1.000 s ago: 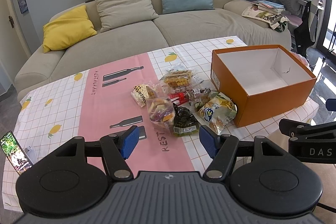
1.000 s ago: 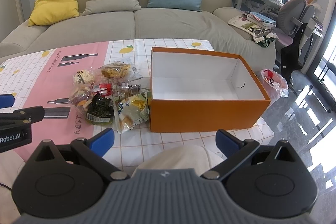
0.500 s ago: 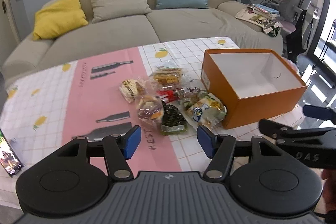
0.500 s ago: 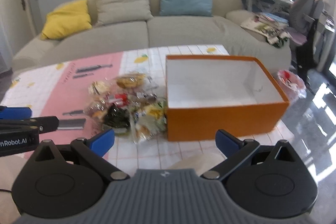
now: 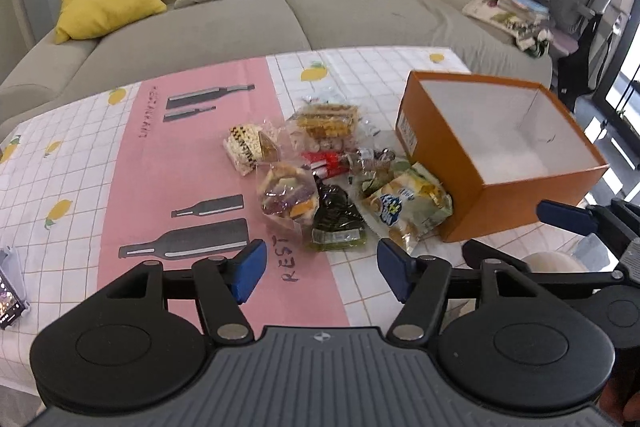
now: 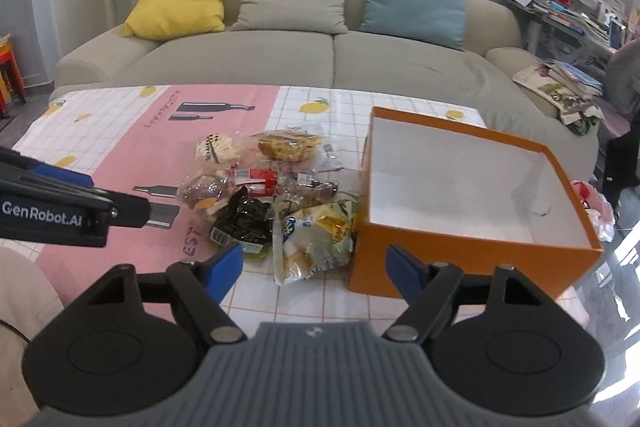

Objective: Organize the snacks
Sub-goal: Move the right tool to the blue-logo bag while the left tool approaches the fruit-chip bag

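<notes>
A pile of wrapped snacks (image 5: 328,183) lies mid-table, also in the right wrist view (image 6: 272,195). An open orange box (image 5: 516,203) with a white, empty inside stands just right of it, also in the right wrist view (image 6: 472,255). A green-yellow bag (image 5: 408,207) leans against the box. My left gripper (image 5: 318,269) is open and empty, just short of the dark green packet (image 5: 336,223). My right gripper (image 6: 316,265) is open and empty, in front of the green-yellow bag (image 6: 316,239) and the box corner.
The table wears a pink and white checked cloth (image 5: 120,187). A phone (image 5: 10,291) lies at the left edge. A beige sofa (image 6: 320,59) with cushions stands behind. A cluttered desk and chair (image 5: 576,3) stand at the right.
Both grippers have moved closer to the snack pile. The right gripper has swung left, so the pile and box corner sit between its fingers. Jaws stay open.
</notes>
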### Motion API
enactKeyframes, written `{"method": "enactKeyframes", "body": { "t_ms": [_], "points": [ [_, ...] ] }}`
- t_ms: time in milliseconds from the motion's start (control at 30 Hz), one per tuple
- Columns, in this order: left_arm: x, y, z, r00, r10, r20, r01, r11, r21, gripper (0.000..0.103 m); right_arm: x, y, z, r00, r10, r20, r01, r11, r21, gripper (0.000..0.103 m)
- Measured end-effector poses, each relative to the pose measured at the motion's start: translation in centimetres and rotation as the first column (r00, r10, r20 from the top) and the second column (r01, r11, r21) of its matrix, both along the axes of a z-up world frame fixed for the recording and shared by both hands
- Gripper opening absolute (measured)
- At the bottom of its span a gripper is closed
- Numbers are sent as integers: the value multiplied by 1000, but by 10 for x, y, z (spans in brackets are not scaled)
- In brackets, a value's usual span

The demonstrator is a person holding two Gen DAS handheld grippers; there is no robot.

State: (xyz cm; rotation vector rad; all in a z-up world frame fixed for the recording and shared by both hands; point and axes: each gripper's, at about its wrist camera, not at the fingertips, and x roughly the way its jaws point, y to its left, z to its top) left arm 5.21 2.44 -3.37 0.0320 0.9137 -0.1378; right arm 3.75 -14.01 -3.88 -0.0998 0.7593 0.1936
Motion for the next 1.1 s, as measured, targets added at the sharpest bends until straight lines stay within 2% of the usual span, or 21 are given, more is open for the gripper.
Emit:
{"method": "enactKeyframes", "body": {
  "t_ms": [67,167,533,667,833,1100],
  "points": [
    [9,3,-5,1000,2,-29,-2,1000,5,75,9,6,-7,1000,17,-14,-17,1000,6,68],
    [21,10,-13,998,15,-63,-15,1000,0,75,21,18,-19,998,58,-30,-59,998,-21,62],
    [70,20,-43,993,40,-114,-46,998,-47,75,74,46,-63,994,79,-76,-89,987,-134,62],
    [89,21,-57,991,34,-131,-43,997,-61,81,87,55,-77,995,74,-73,-88,974,-207,63],
    [104,23,-77,988,29,-155,-38,998,-55,82,100,61,-92,995,59,-87,-80,961,-265,64],
    [119,26,-98,989,29,-145,-40,996,-74,84,104,77,-113,996,88,-33,-94,907,-411,71]
  ]
}}
